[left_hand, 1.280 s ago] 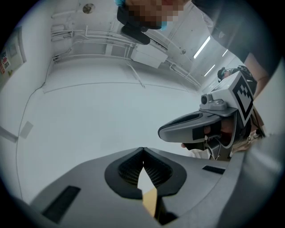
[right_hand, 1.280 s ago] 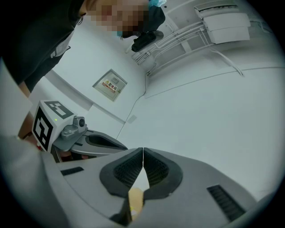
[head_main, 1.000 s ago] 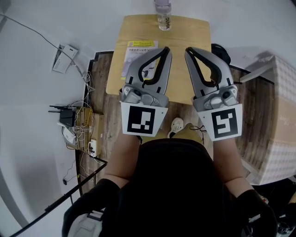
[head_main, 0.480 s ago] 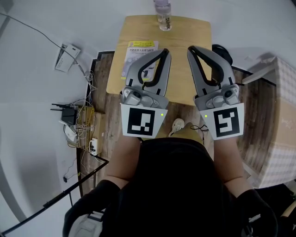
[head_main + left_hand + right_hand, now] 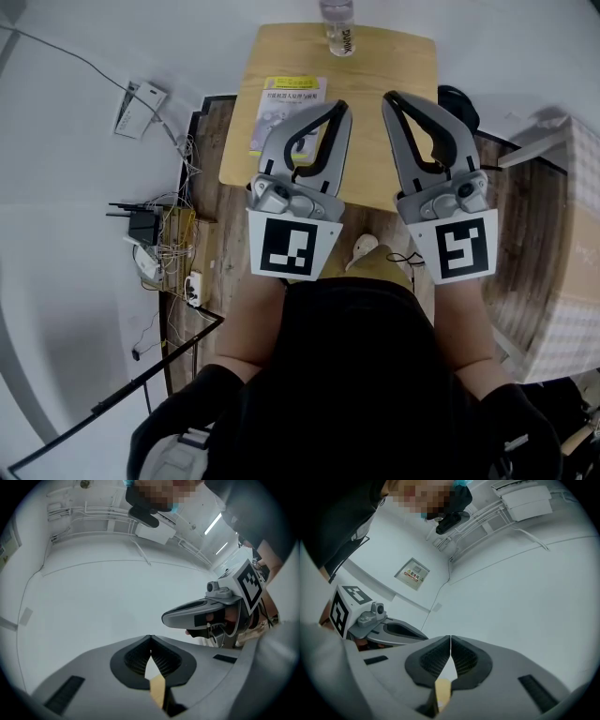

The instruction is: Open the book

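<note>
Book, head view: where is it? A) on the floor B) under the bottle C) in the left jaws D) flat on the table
D: the book lies flat on the table, clear of the bottle; the left gripper has its jaws together, empty.

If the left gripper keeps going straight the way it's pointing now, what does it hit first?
Probably nothing close: the left gripper, jaws shut, points level at a bare white wall, passing above the book. Distance unclear.
</note>
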### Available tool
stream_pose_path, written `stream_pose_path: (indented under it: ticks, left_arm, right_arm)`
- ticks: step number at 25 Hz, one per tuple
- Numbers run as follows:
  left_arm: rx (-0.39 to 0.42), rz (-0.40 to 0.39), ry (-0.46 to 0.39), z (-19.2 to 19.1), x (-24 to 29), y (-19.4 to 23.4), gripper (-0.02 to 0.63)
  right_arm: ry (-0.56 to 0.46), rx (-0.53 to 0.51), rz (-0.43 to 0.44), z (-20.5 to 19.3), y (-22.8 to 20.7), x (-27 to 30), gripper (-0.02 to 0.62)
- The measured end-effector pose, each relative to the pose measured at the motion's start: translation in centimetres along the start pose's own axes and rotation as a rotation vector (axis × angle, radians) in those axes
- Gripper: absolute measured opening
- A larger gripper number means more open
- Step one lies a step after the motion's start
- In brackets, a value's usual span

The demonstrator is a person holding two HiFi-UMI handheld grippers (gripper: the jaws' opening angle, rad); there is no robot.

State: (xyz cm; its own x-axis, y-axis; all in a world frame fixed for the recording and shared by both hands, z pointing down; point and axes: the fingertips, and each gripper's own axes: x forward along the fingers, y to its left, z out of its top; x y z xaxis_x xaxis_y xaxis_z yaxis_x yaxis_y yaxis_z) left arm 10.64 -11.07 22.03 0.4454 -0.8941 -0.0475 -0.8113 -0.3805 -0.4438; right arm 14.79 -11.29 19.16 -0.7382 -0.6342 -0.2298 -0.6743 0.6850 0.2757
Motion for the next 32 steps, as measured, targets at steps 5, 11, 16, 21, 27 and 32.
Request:
stream_pose_path:
  ticks: [5,11,16,21,27,32]
  left_arm:
    - [0.001,-0.012,-0.004,-0.8,1.1,0.9,0.011]
    - [-0.028,-0.013,0.009,-2.2,2.4,2.7,0.011]
    - [-0.038,-0.030,0.022,-3.7,3.0,3.4,0.011]
    - [-0.068,-0.043,0.057,-5.7,2.7,3.7,0.011]
    - [-0.112,-0.087,0.183,-10.8,2.4,3.5,0.011]
    - [-0.107,-0.145,0.326,-15.4,2.1,2.4,0.011]
  right_arm:
    - [-0.001,0.002,-0.006,-0.7,-0.4,1.6,0.029]
    - [0.019,-0.018,-0.008,-1.3,-1.2,3.5,0.029]
    - [0.044,-0.014,-0.018,-2.7,-1.6,4.6,0.029]
    - [0.051,0.002,-0.007,-3.6,-1.3,5.8,0.029]
    - [0.072,0.012,0.007,-4.8,-0.5,6.9,0.029]
    - [0.093,0.020,0.014,-6.1,0.0,7.5,0.029]
